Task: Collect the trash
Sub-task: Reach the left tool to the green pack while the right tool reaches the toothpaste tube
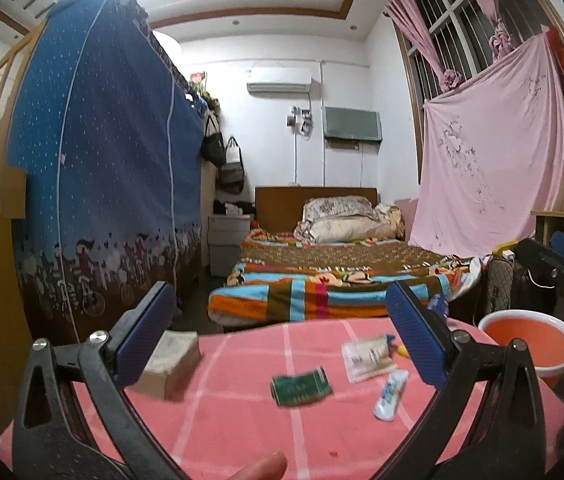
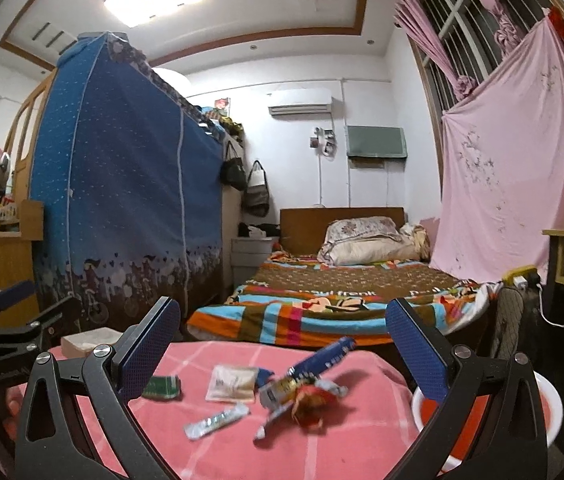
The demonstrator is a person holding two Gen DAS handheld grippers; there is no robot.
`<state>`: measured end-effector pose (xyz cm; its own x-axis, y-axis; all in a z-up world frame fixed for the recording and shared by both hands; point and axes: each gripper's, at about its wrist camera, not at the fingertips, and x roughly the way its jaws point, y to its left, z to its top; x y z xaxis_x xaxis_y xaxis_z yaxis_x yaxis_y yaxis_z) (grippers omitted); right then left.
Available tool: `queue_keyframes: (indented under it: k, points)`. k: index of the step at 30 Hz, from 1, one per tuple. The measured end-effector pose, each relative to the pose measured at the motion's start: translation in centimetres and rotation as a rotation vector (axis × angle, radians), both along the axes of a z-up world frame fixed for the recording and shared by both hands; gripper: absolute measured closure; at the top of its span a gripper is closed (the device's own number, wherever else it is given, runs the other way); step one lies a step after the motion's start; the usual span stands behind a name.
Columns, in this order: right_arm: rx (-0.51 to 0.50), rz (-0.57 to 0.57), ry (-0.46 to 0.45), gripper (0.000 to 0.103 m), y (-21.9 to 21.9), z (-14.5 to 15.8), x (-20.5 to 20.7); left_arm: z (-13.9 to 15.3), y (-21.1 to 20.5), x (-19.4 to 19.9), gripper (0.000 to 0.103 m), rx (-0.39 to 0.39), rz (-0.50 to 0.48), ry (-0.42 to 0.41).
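Trash lies on a pink checked tablecloth (image 1: 242, 420). In the left wrist view there is a crushed green packet (image 1: 301, 389), a clear sachet (image 1: 368, 357) and a white-blue wrapper (image 1: 391, 394). My left gripper (image 1: 282, 344) is open and empty above them. In the right wrist view I see the green packet (image 2: 161, 387), the sachet (image 2: 232, 383), a silver wrapper (image 2: 216, 421), a blue tube wrapper (image 2: 324, 358) and a red-gold crumpled wrapper (image 2: 310, 400). My right gripper (image 2: 282, 344) is open and empty above the table (image 2: 342, 448).
An orange-red basin (image 1: 530, 344) stands right of the table, also in the right wrist view (image 2: 546, 412). A beige box (image 1: 172, 364) sits at the table's left. A bed (image 1: 342, 276) lies beyond; a blue wardrobe (image 1: 110, 184) stands left.
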<state>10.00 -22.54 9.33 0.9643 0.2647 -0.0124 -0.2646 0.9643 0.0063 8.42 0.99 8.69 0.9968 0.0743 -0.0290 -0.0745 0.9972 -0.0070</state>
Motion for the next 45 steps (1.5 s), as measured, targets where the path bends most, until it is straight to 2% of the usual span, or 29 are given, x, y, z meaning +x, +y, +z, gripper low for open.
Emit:
queue_keyframes:
  k: [3, 5, 9, 10, 13, 14, 16, 18, 20, 24, 26, 30, 34, 36, 38, 41, 45]
  points:
    - [-0.017, 0.001, 0.027, 0.0, 1.1, -0.2, 1.2, -0.1, 0.6, 1.2, 0.015, 0.017, 0.004, 0.002]
    - [-0.03, 0.004, 0.08, 0.0, 1.7, -0.7, 2.3, -0.6, 1.2, 2.0, 0.016, 0.012, 0.007, 0.03]
    - [-0.078, -0.016, 0.182, 0.0, 2.9, -1.7, 4.1, -1.7, 2.8, 4.6, 0.018, -0.031, -0.009, 0.167]
    - [-0.085, -0.003, 0.211, 0.001, 3.2, -2.1, 4.5, -2.1, 3.2, 5.2, 0.022, -0.045, -0.012, 0.199]
    - [-0.116, 0.032, 0.287, 0.012, 4.3, -2.9, 5.4, -3.4, 3.7, 6.8, 0.036, -0.091, -0.043, 0.293]
    - [-0.139, 0.039, 0.313, 0.018, 4.8, -3.2, 5.8, -3.9, 4.0, 7.4, 0.042, -0.11, -0.057, 0.333]
    - [-0.179, 0.069, 0.378, 0.028, 5.8, -4.0, 6.6, -4.7, 4.1, 8.2, 0.048, -0.139, -0.078, 0.382]
    - [-0.208, 0.085, 0.433, 0.042, 6.4, -4.7, 7.3, -5.2, 4.1, 8.9, 0.053, -0.164, -0.114, 0.428]
    - [-0.229, 0.105, 0.512, 0.052, 6.8, -5.6, 8.3, -5.6, 4.1, 9.8, 0.061, -0.184, -0.145, 0.477]
    - [-0.237, 0.147, 0.64, 0.061, 7.0, -7.0, 9.7, -6.7, 3.8, 11.5, 0.075, -0.22, -0.218, 0.577]
    - [-0.234, 0.179, 0.707, 0.061, 7.1, -7.7, 10.3, -7.1, 3.6, 11.9, 0.081, -0.23, -0.245, 0.613]
    - [-0.226, 0.207, 0.795, 0.061, 7.3, -9.0, 11.4, -8.0, 3.3, 13.0, 0.087, -0.246, -0.277, 0.685]
    - [-0.219, 0.208, 0.824, 0.061, 7.5, -9.3, 12.1, -8.7, 3.4, 14.0, 0.089, -0.254, -0.299, 0.748]
    - [-0.218, 0.213, 0.827, 0.061, 7.8, -9.3, 12.6, -8.8, 3.5, 14.2, 0.095, -0.258, -0.304, 0.769]
    - [-0.218, 0.223, 0.832, 0.061, 8.1, -9.5, 12.9, -8.8, 3.4, 14.3, 0.103, -0.257, -0.307, 0.777]
    - [-0.24, 0.241, 0.824, 0.061, 8.8, -9.6, 13.0, -8.6, 3.4, 14.0, 0.103, -0.25, -0.305, 0.77]
    - [-0.281, 0.252, 0.806, 0.074, 9.6, -9.7, 12.7, -8.3, 3.2, 13.7, 0.103, -0.232, -0.299, 0.749]
